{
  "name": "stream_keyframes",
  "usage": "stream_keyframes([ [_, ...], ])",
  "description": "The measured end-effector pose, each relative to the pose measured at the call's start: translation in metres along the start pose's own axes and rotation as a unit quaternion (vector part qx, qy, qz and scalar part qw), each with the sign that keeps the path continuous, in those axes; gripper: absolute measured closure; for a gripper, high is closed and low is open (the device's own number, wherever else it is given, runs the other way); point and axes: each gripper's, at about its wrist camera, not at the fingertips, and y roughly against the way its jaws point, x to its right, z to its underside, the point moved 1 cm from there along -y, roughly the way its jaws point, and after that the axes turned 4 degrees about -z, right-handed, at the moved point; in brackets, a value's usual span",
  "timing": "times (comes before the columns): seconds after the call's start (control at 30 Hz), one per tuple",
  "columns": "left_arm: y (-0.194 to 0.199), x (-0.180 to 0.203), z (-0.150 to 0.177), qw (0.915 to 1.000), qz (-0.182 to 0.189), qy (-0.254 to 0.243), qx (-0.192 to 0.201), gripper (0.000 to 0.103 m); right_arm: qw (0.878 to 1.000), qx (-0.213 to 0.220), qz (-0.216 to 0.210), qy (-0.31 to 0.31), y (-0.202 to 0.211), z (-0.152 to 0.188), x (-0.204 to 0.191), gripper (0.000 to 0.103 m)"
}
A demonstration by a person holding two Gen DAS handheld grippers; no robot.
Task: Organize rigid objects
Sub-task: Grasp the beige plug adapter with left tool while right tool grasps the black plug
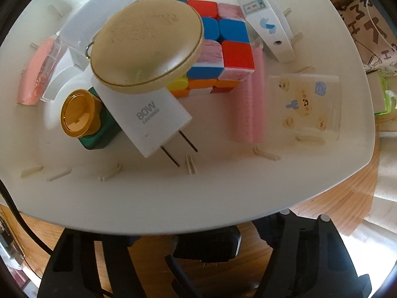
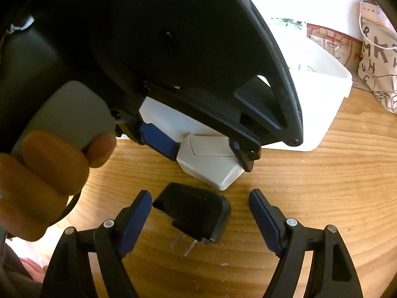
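Right wrist view shows the left gripper (image 2: 209, 146) pinching a white adapter (image 2: 211, 166) on the desk (image 2: 310, 198) beside the bin (image 2: 322, 114), while the right gripper (image 2: 199, 213), spread, straddles the black charger (image 2: 196, 213), needing only to close.

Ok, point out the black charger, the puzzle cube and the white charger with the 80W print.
black charger (image 2: 196, 211), right wrist view, on its top face.
puzzle cube (image 1: 235, 55), left wrist view, on a red tile.
white charger (image 1: 148, 114), left wrist view, on the printed face.

white charger (image 1: 146, 114): "80W" | tote bag (image 2: 379, 57): letters M, K, H
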Motion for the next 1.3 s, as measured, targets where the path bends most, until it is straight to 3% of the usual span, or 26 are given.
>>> stream_keyframes([
  [0.27, 0.006, -0.014, -0.017, 0.9997, 0.012, 0.021, -0.005, 0.035, 1.0, -0.017, -0.014, 0.013, -0.003, -0.003, -0.001, 0.026],
  [0.5, 0.004, -0.023, -0.012, 0.9986, 0.024, 0.045, -0.014, 0.035, 0.998, -0.032, -0.042, 0.017, -0.005, -0.008, 0.004, 0.043],
  [0.93, 0.011, -0.067, 0.004, 0.9927, 0.064, 0.101, -0.02, 0.035, 0.996, -0.063, -0.047, 0.041, -0.014, -0.023, 0.009, 0.043],
  [1.17, 0.017, -0.096, 0.039, 0.9874, 0.073, 0.14, -0.009, 0.035, 0.994, -0.085, -0.036, 0.064, -0.007, -0.018, 0.0, 0.044],
  [1.3, 0.024, -0.121, 0.054, 0.9838, 0.07, 0.165, 0.001, 0.035, 0.993, -0.093, -0.029, 0.072, -0.005, -0.021, -0.006, 0.07],
])
